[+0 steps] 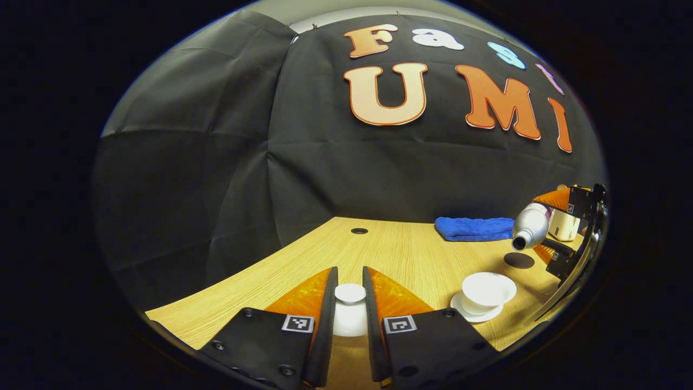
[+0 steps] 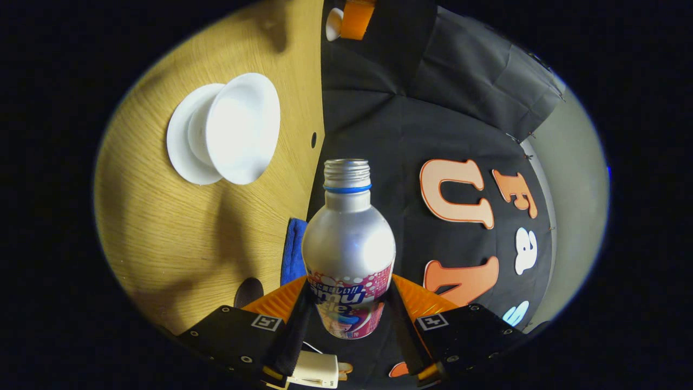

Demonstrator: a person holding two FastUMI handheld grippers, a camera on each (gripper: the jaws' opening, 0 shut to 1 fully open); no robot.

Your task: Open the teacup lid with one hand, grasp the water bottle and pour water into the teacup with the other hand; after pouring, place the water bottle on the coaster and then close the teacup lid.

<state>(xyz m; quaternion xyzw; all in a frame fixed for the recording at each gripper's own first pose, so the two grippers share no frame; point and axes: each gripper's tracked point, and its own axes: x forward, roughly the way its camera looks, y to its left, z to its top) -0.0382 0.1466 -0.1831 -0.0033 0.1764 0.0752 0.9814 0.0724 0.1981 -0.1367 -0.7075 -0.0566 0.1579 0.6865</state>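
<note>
In the left gripper view I have my left gripper (image 1: 350, 303) pinched on the white teacup lid (image 1: 350, 293), both black fingers (image 1: 326, 319) pressing its sides, the round knob showing between the tips. I cannot tell from here whether the lid is lifted clear of the wooden table (image 1: 390, 249) or resting on it. Off to the right sits the open white teacup (image 1: 488, 290) on its white saucer (image 1: 464, 309), lid off. Above and to the right of the cup, the right gripper (image 1: 563, 227) holds the silver water bottle (image 1: 530, 225) tilted over, its mouth pointing down and toward the cup. A dark round coaster (image 1: 518, 260) lies on the table just beyond the cup, and a folded blue cloth (image 1: 475, 228) lies farther back near the wall.

In the right gripper view my right gripper (image 2: 349, 309) is clamped on the water bottle (image 2: 349, 244) at its printed label, a finger (image 2: 295, 330) on each side. The cap is off; the threaded neck with a blue ring is bare. This view is rolled, so the table (image 2: 178, 244) stands at the left, with the teacup (image 2: 241, 127) and saucer (image 2: 181, 146) up left of the bottle's mouth and apart from it. I see no water leaving the mouth. The blue cloth (image 2: 294, 252) and an edge of the coaster (image 2: 249, 292) show beside the bottle's body
</note>
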